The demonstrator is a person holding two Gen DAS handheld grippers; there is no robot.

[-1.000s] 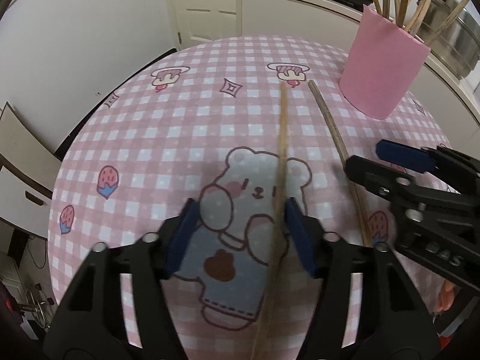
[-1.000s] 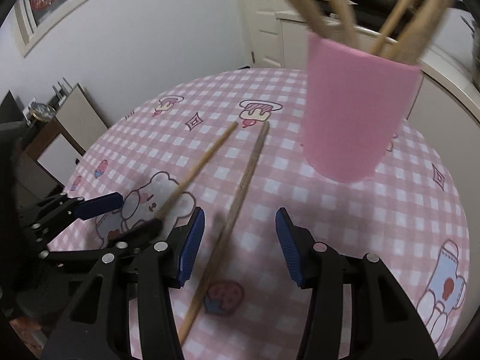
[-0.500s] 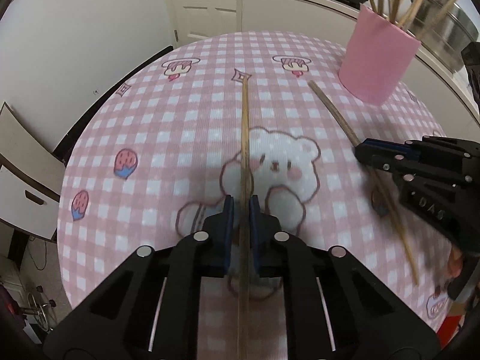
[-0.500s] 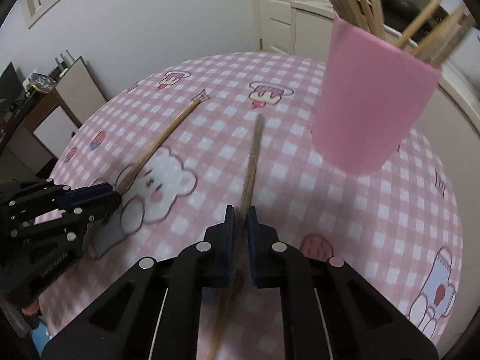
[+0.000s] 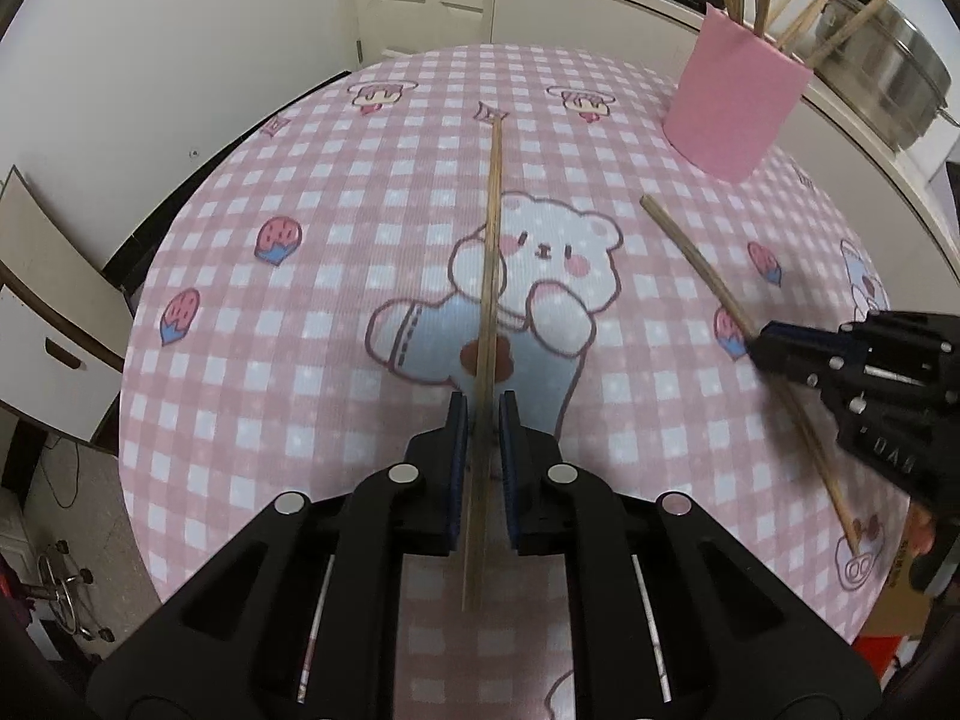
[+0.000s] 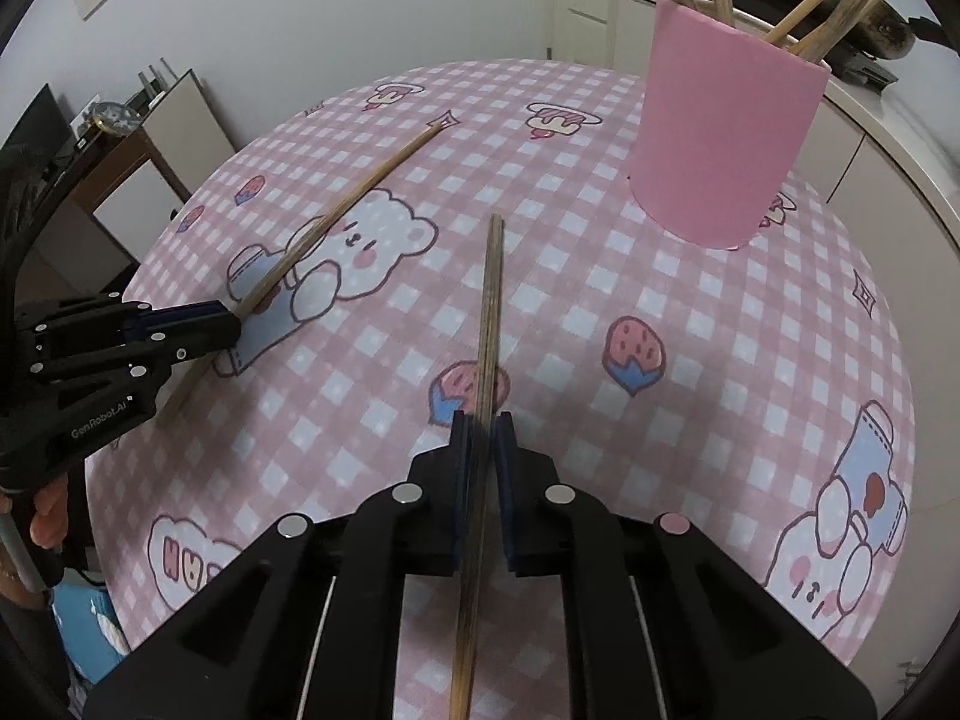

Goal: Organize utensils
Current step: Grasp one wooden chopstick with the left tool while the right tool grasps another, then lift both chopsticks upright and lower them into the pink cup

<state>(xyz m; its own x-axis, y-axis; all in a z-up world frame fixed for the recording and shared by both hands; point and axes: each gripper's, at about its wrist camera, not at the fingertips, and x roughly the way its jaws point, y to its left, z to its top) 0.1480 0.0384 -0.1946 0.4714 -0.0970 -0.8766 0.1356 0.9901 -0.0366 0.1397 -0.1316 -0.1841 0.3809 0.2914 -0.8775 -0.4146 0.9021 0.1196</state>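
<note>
Two wooden chopsticks are over a round table with a pink checked cloth (image 5: 300, 360). My left gripper (image 5: 480, 414) is shut on the light chopstick (image 5: 493, 240), which runs straight ahead between its blue pads. My right gripper (image 6: 482, 426) has the darker chopstick (image 6: 491, 312) between its pads; its jaws are opening slightly, the pads still against the stick. Each gripper shows in the other's view: the right gripper (image 5: 759, 348) on the darker chopstick (image 5: 690, 252), the left gripper (image 6: 231, 324) on the light chopstick (image 6: 360, 192). A pink cup (image 6: 720, 138) (image 5: 732, 114) holding several chopsticks stands at the far right.
Behind the table runs a white counter with a steel pot (image 5: 888, 78). A white cabinet (image 5: 36, 312) stands off the table's left edge, with a dark side table (image 6: 120, 168) nearby. A hand (image 6: 48, 522) holds the left gripper's handle.
Both grippers went from open around the chopsticks to shut on them. Both have drawn back from the pink cup, taking the sticks along.
</note>
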